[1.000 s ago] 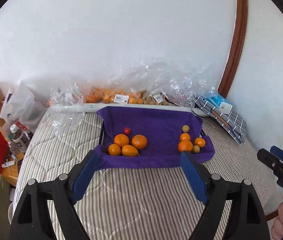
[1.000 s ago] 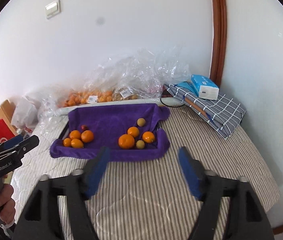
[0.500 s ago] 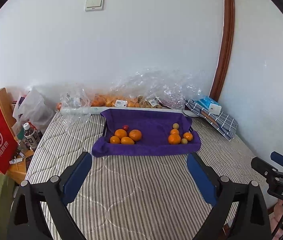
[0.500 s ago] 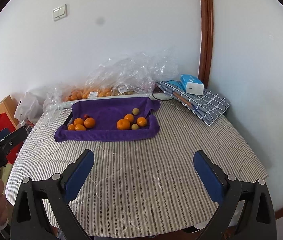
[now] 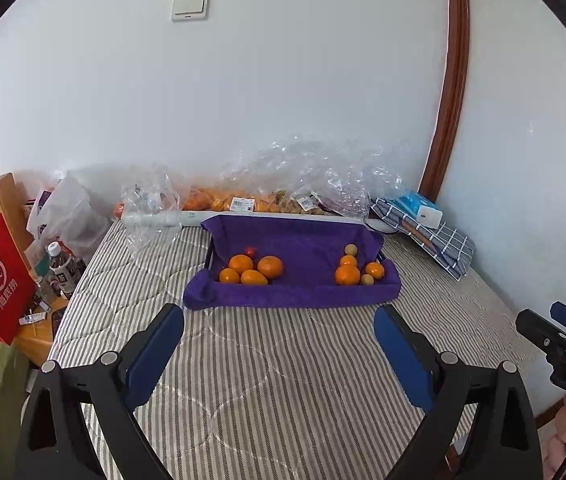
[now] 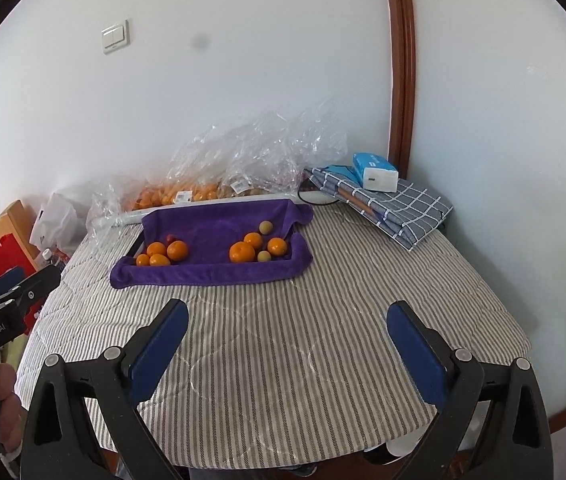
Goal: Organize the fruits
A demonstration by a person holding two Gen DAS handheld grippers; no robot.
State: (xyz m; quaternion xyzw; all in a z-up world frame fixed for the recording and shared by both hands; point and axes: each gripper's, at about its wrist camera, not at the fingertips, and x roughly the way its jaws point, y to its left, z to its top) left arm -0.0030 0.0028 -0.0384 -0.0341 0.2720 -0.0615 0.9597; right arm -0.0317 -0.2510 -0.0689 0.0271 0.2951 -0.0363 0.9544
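Your striped table [image 5: 267,376] fills most of both views, its quilted cover bare in front of you. At its far side sits the tray [image 5: 295,292] draped in purple cloth, well apart from both tools. Behind it, crumpled clear plastic bags [image 6: 259,160] of more fruit lie against the wall, and a folded checked cloth [image 6: 407,208] with a blue tissue pack [image 6: 375,168] on top rests in the right corner.

Your left tool [image 5: 279,328] hangs above the table with its blue pads spread wide, holding nothing. Your right tool [image 6: 287,324] is likewise spread wide and empty.

Inside the tray, the fruits sit in two clusters: four oranges [image 5: 269,266] with a small red fruit [image 5: 249,251] on the left; three oranges [image 6: 242,251] with two pale yellowish fruits [image 6: 266,227] on the right.
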